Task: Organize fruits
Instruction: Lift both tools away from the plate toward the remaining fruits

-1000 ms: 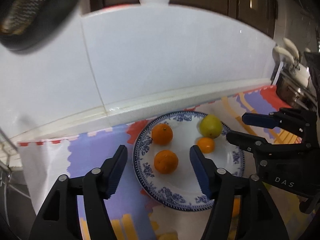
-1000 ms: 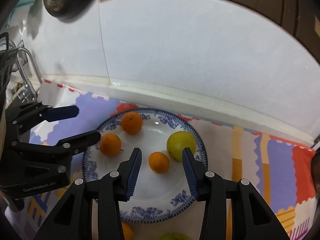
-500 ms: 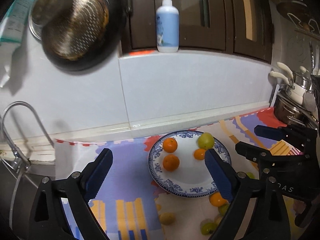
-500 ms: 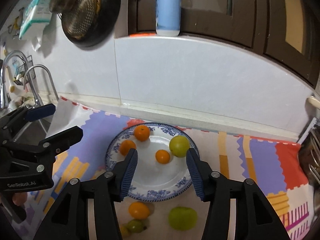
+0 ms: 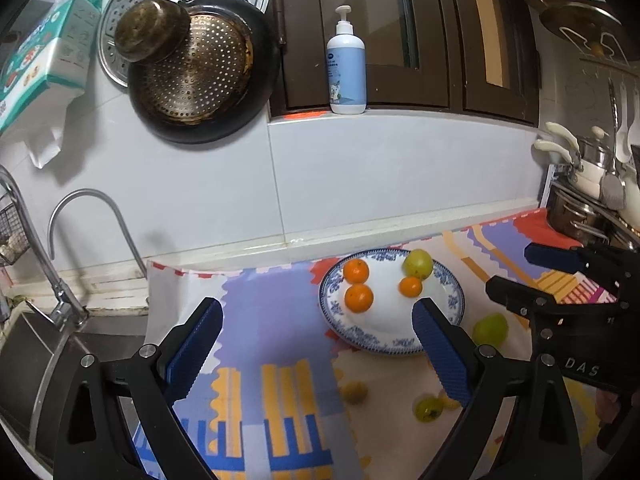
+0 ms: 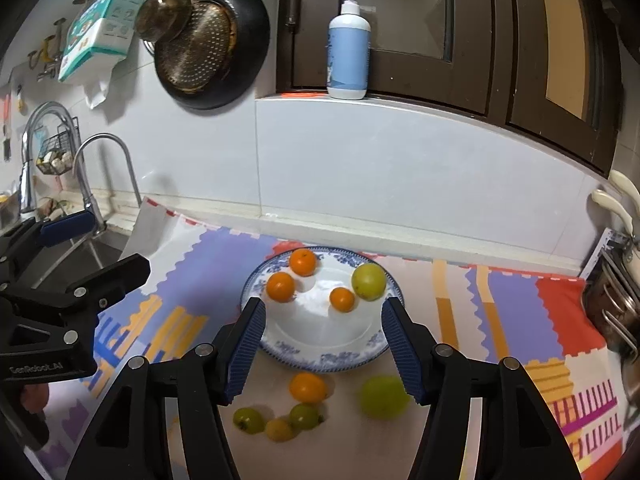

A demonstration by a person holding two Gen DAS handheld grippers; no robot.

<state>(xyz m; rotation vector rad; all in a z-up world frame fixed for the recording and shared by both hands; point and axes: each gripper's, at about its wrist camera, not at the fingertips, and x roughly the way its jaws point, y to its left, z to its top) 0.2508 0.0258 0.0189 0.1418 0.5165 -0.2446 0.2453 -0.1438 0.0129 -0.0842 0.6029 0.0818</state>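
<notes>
A blue-and-white plate [image 5: 400, 350] [image 6: 320, 360] on the patterned mat holds three oranges [image 6: 281, 287] and a green fruit [image 6: 369, 281]. In front of the plate, loose on the mat, lie an orange [image 6: 307, 387], a large green fruit [image 6: 382, 396] and several small green and yellow fruits [image 6: 281, 430]. My left gripper [image 5: 316, 304] hangs above the mat to the left of the plate; its jaws are opening with nothing between them. My right gripper [image 6: 323, 306] hovers over the plate's near side, its jaws also opening and empty.
A sink with a curved faucet [image 5: 92, 220] lies left of the mat. Steel pots [image 5: 580, 216] stand at the right. The tiled wall [image 5: 360, 184] rises behind the plate, with hanging pans [image 5: 200, 72] and a soap bottle [image 5: 346, 68] on the ledge.
Both grippers have drawn back and up from the plate and their jaws have widened. The plate looks smaller, and the loose fruits in front of it have come into view.
</notes>
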